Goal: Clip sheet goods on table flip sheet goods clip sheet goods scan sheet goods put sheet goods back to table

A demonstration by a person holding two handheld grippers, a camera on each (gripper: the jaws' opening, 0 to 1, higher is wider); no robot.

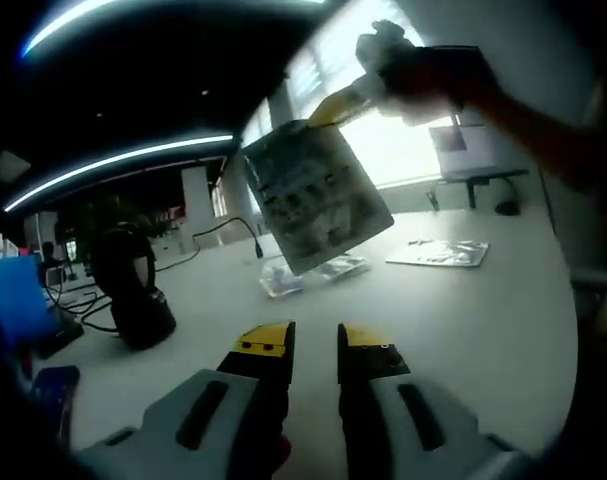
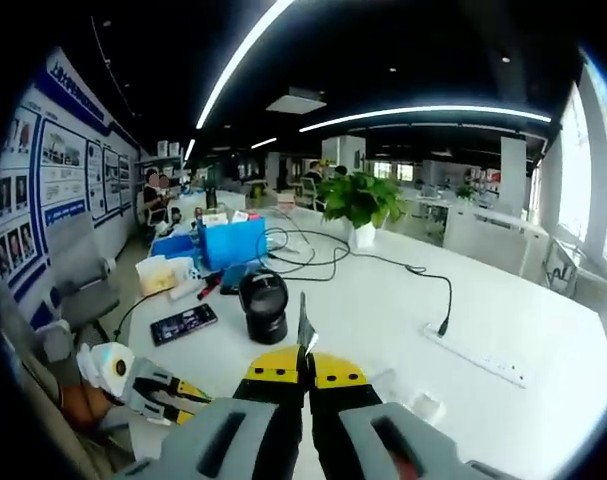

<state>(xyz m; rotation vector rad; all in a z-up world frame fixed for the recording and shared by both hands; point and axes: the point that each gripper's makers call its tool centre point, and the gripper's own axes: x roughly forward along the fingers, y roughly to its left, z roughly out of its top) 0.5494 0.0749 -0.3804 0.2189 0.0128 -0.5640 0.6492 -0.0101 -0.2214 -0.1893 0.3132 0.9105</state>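
1. right claw (image 1: 328,108) pinches the sheet goods (image 1: 315,195) by a top corner, up in the air over the bench (image 1: 463,320), near the black scanner (image 2: 264,306).
2. left claw (image 1: 315,345) empty, jaws a little apart, low over the bench.
3. pack looks light, thin, floppy, likely slick film; edge grip suits it.
4. printing on the pack too blurred to read.
5. more packs (image 1: 438,253) lie on the bench.

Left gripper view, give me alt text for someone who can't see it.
The right gripper holds a sheet packet up above a white table. The left gripper waits below, jaws open; a black scanner stands at left, more packets behind.
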